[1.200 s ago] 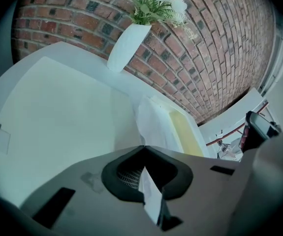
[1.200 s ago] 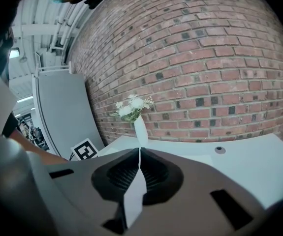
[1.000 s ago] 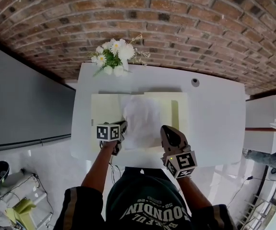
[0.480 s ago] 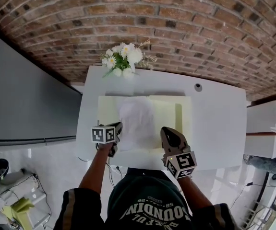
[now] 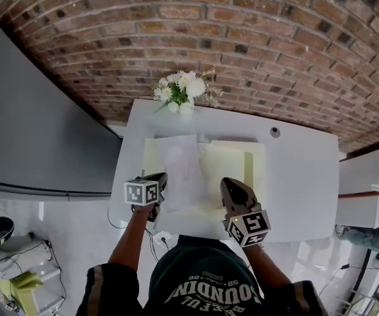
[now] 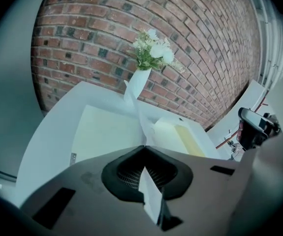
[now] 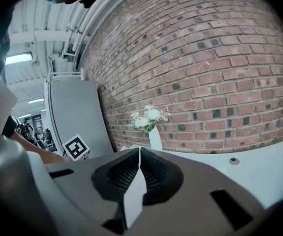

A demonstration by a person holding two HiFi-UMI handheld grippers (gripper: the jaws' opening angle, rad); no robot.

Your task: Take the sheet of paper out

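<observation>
my left gripper (image 5: 157, 180) is clamped on the near edge of the sheet of paper (image 5: 179, 163). the sheet is lifted over the left half of the open yellow folder (image 5: 232, 170) on the white table (image 5: 301, 170). my right gripper (image 5: 231, 184) hovers at the folder's right half, jaws together, seemingly on nothing.

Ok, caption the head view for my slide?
The left gripper pinches the sheet of paper, raised above the open pale-yellow folder on the white table; right gripper shut beside it.
</observation>
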